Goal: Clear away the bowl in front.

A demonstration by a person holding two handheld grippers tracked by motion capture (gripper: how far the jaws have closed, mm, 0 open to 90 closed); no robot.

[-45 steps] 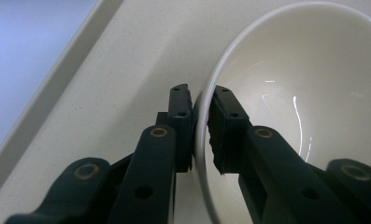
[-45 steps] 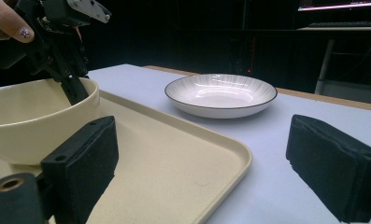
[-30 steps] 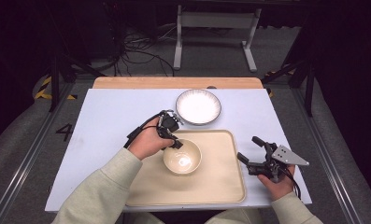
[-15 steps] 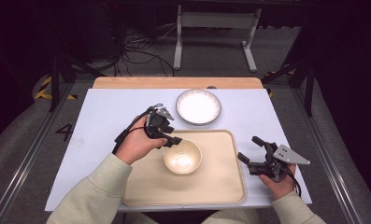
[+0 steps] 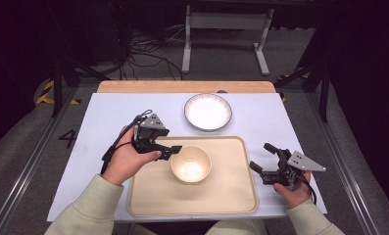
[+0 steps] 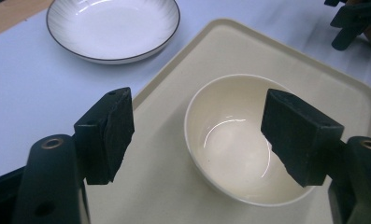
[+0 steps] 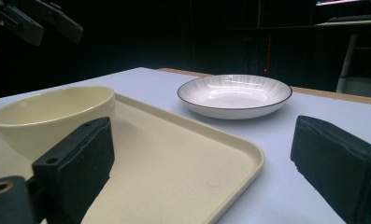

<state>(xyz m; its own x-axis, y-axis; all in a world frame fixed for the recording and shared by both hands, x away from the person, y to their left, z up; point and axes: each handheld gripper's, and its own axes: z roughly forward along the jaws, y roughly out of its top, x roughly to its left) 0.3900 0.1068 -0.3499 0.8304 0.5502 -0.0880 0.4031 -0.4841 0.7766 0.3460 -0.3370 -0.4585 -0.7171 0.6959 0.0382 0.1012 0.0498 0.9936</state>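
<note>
My left gripper (image 5: 170, 151) hovered, jaws apart, left of the empty cream bowl (image 5: 191, 164); my right gripper (image 5: 266, 157) rested gaping, lower right.

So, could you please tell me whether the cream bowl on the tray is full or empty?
Empty: the bowl stands upright, showing only its bare glossy inside.

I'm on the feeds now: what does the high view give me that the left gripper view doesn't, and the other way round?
High view alone: the person's hands and sleeves, the whole white tabletop, the left gripper open beside the cream ceramic bowl, the floor beyond. Left gripper view alone: a close look into the bowl's glossy, empty inside. Both: the bowl on the beige plastic tray, the dark-rimmed white plate off the tray, and the open right gripper.
</note>
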